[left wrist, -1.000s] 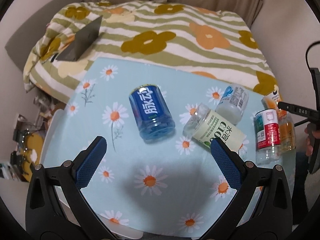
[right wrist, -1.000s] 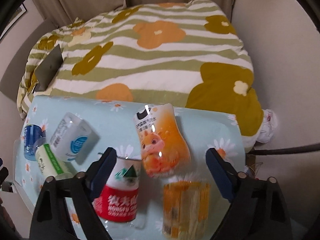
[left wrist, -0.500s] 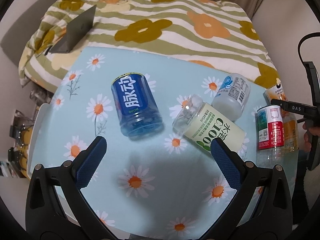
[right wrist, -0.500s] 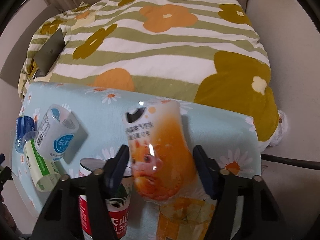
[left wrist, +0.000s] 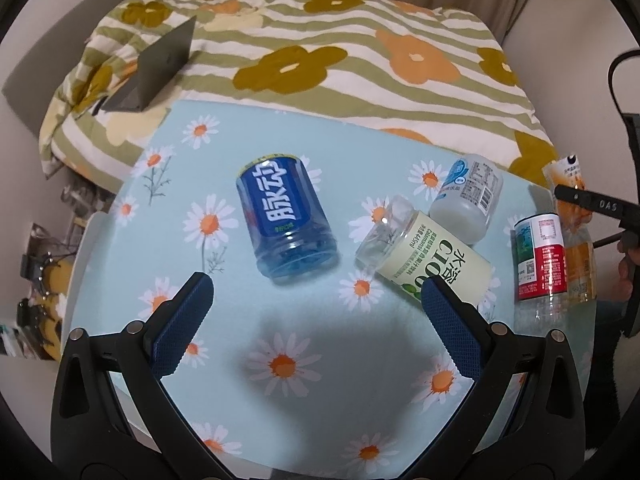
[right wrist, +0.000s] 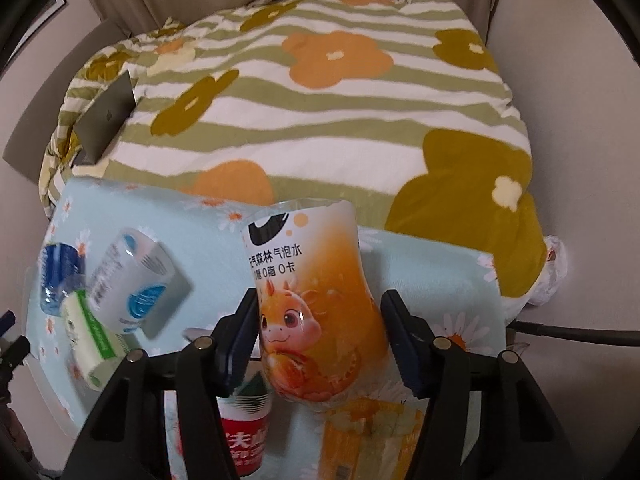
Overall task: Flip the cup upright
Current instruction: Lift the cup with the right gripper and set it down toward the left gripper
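The orange cup (right wrist: 320,304), at the bench's (right wrist: 432,264) right end, is clasped by the right hand-held gripper (right wrist: 320,332) for uprighting, the left hand-held gripper (left wrist: 316,320) gaping idle; rotation onto its base is judged next.

on the counter (left wrist: 320,360), a cup (left wrist: 286,220) lies just ahead of my left tool (left wrist: 316,308), toward its left finger. a second cup (left wrist: 424,252) lies ahead by its right finger, touching a third cup (left wrist: 468,204) behind it. two more cups (left wrist: 540,256) lie farther right. between my right tool's (right wrist: 320,340) fingers sits another cup (right wrist: 316,300). beyond the counter lies the bed (right wrist: 320,100).
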A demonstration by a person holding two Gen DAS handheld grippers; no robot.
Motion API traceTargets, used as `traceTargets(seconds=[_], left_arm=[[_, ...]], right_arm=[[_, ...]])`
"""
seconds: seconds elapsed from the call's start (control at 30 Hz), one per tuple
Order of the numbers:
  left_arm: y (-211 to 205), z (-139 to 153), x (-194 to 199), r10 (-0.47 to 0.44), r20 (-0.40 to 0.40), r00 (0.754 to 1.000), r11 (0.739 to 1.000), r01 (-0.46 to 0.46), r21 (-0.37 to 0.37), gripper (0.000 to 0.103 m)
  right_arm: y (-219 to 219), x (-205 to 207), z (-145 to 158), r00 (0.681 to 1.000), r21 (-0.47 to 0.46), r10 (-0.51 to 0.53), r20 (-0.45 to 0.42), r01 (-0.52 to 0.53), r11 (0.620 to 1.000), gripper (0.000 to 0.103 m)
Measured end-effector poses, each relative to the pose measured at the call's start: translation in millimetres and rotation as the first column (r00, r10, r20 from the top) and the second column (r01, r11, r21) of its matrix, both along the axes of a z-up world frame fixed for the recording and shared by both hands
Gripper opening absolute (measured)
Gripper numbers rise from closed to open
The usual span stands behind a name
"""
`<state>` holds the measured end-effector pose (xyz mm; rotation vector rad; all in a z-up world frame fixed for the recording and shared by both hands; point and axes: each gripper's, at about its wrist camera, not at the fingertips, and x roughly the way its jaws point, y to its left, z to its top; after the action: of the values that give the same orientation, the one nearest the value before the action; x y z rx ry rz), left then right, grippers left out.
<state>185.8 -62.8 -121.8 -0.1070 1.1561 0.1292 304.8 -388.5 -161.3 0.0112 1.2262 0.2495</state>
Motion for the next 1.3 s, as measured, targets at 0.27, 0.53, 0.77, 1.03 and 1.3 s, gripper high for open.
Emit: traceTargets(seconds=[0.27,0.53,0.77,1.03,1.3], left_arm=[[26.9,29.4,-22.5,-0.080,0.072,0.994,0.997,0.079,0.018,0.103],[70.0,34.1,-58.0,-0.181,0.087,0.980,0.984,0.180,0.013,0.103],[100.9,18.5,-83.8,-0.236,0.076,0.969,0.972,0.236,0.000,0.103],[126.2,-7.1,-99.0,-0.262,0.039,0.964,0.965,0.262,-0.016,0.103],[139.5,-18.0,-101.4,-0.267,0.020,0.963,0.963,0.268,-0.034,0.103]], right_arm=[[34.6,-46.9,55.1,0.995,0.060,-0.062,0.074,0.058,0.997,0.056],[93.1,-122.2,71.5,0.990,0.107,-0.121,0.072,0.113,0.988,0.056],[154.5,-178.4,38.2,0.987,0.145,-0.160,-0.018,0.161,0.976,0.056],[194.1,-204.4,-8.7,0.960,0.166,-0.255,-0.118,0.272,0.948,0.057],[206.6,-206.1,-32.2,0.935,0.150,-0.321,-0.154,0.343,0.927,0.057]])
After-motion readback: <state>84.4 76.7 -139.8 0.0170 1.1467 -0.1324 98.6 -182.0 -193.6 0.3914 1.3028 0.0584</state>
